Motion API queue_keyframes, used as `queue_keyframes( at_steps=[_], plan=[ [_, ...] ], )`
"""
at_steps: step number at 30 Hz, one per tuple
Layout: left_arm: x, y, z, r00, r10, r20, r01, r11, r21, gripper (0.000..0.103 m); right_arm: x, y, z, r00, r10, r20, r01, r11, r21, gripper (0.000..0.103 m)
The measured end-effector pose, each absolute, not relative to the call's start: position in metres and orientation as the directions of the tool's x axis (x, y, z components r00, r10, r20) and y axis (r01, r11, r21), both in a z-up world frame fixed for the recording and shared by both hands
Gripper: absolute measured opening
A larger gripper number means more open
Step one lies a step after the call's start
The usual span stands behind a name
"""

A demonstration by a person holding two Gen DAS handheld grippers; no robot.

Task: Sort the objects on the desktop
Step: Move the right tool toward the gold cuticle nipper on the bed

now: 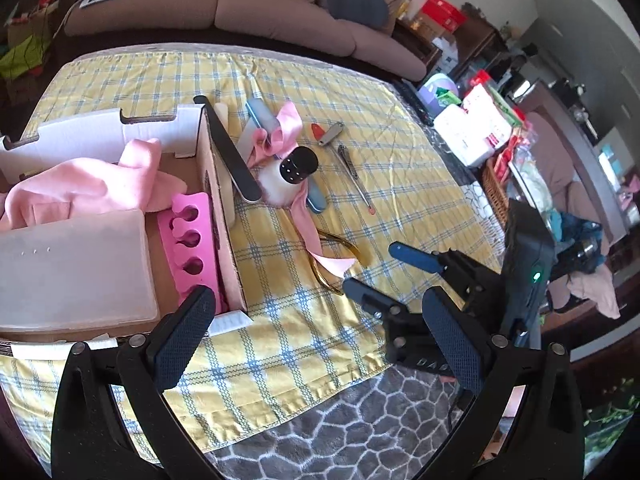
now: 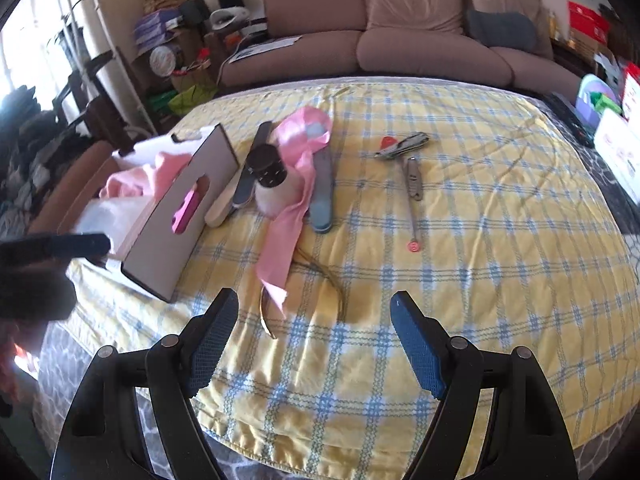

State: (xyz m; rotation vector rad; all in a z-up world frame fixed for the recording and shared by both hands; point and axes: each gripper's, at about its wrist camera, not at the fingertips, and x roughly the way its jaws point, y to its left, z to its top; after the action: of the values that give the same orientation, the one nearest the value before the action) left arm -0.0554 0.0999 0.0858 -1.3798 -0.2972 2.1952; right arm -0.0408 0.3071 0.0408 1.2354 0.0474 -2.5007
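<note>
A cardboard box (image 1: 224, 216) stands at the left on the yellow plaid cloth (image 1: 360, 184). It holds a pink toe separator (image 1: 190, 240), a pink cloth (image 1: 80, 184) and a clear plastic case (image 1: 72, 272). Beside it lie a black nail file (image 1: 228, 152), a white brush with a black cap (image 1: 294, 172), a pink ribbon (image 2: 288, 216), a blue file (image 2: 324, 188), gold nippers (image 1: 340, 252), clippers (image 2: 404, 144) and a cuticle tool (image 2: 412, 196). My left gripper (image 1: 320, 332) is open and empty near the box's front corner. My right gripper (image 2: 316, 336) is open and empty above the cloth's front.
A brown sofa (image 2: 400, 40) runs behind the table. Boxes and clutter (image 1: 480, 128) crowd the right edge, with a wicker basket (image 1: 496, 196). A patterned grey cover (image 1: 340, 432) shows under the cloth's front edge. The right gripper shows in the left wrist view (image 1: 392, 276).
</note>
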Motion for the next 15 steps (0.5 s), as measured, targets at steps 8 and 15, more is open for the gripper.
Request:
queue_keyframes(
  at_steps=[8,15],
  plan=[
    [-0.06,0.1,0.086,-0.334,0.543,-0.77,-0.302,-0.836,-0.459,0.103,-0.05,0.278,0.009,-0.545,-0.203,-0.813,0.37,-0.929,-0.016,0.063],
    [-0.054,0.123,0.079,-0.259,0.626,-0.736,-0.312,-0.775,-0.549,0.103,-0.04,0.31,0.019,-0.515,-0.211,-0.831,0.309,-0.95,0.049,0.06]
  ],
)
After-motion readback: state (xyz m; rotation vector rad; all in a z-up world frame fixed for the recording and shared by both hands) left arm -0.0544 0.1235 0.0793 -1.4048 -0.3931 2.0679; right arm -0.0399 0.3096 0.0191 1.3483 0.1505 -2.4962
